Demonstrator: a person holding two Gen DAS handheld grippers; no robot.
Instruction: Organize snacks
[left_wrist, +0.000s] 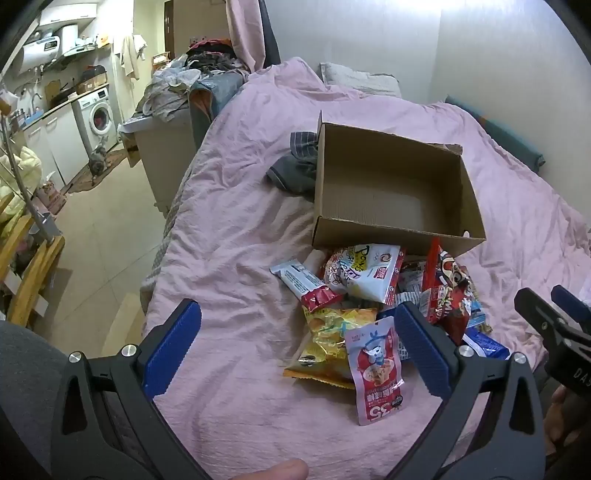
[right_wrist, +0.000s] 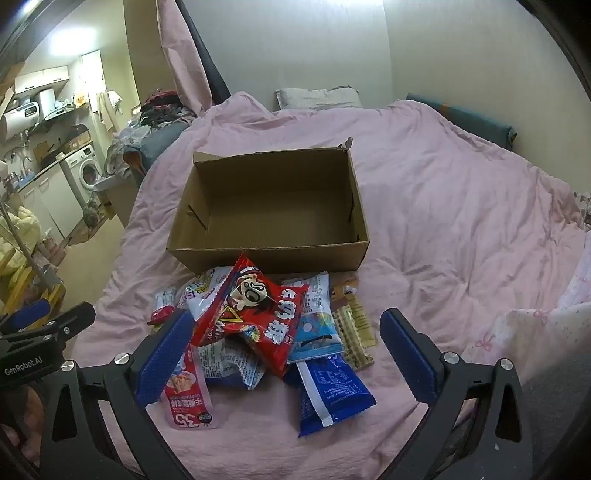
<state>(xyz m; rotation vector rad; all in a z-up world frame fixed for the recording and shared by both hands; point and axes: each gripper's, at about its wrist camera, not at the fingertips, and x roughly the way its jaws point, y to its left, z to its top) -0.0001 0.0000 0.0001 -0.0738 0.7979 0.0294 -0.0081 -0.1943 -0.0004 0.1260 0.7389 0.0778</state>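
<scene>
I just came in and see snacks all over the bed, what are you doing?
A person holds a left gripper and a right gripper, both open and empty, above a pile of snack packets on the pink blanket. The cardboard box behind the pile is empty, so no snack has been packed yet.

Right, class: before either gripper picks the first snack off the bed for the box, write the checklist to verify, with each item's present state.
1. Cardboard box is empty, open side up: ok.
2. Left gripper open, nothing held: ok.
3. Right gripper open, nothing held: ok.
4. Snack pile lies in front of the box, within view: ok.
5. Red snack bag sits on top, free to lift: ok.
6. Packets buried underneath: cannot tell.
</scene>
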